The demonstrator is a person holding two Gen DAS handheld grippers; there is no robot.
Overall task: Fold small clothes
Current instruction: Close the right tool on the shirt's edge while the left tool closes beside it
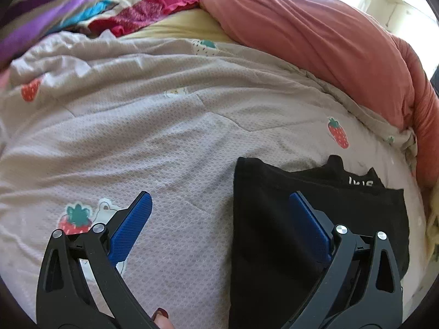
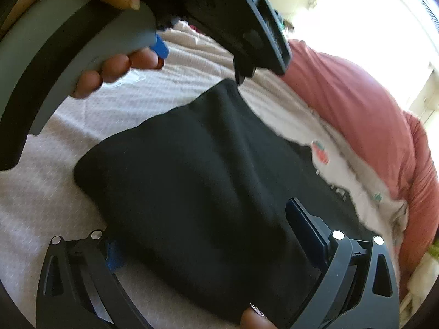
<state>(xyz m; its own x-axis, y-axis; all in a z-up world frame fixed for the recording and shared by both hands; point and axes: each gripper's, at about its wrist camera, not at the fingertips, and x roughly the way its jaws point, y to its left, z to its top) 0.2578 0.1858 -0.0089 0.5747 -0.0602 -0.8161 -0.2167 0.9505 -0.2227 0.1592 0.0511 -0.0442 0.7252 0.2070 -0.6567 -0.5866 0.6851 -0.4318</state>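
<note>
A small black cloth garment (image 1: 315, 219) lies flat on a pale, bumpy bed cover with strawberry pictures (image 1: 164, 126). The garment is folded, with a straight edge on one side. A strip with white letters (image 1: 360, 182) peeks out at its far end.

The left gripper (image 1: 219, 213) has black arms and blue pads. It is spread wide with nothing between the pads. One blue pad (image 1: 131, 227) hangs over the bare bed cover just beside the black garment's straight edge. The other blue pad (image 1: 310, 224) is over the garment. I cannot tell if it touches the cloth. A fingertip with a dark red nail (image 1: 162, 318) shows at the bottom, near the garment's edge.

In the right wrist view, the black garment (image 2: 197, 181) fills the middle. The right gripper (image 2: 200, 233) is wide apart too, and holds nothing. One of its pads (image 2: 307, 233) is over the garment. The other pad (image 2: 114, 255) is mostly hidden by the garment's edge.

Past the garment in that view, a hand (image 2: 115, 65) grips the grey handle of the left gripper.

A big puffy pink quilt (image 1: 329, 54) is heaped on the bed beyond the garment. A striped purple and blue blanket (image 1: 41, 19) lies far from the garment, at the far corner.
</note>
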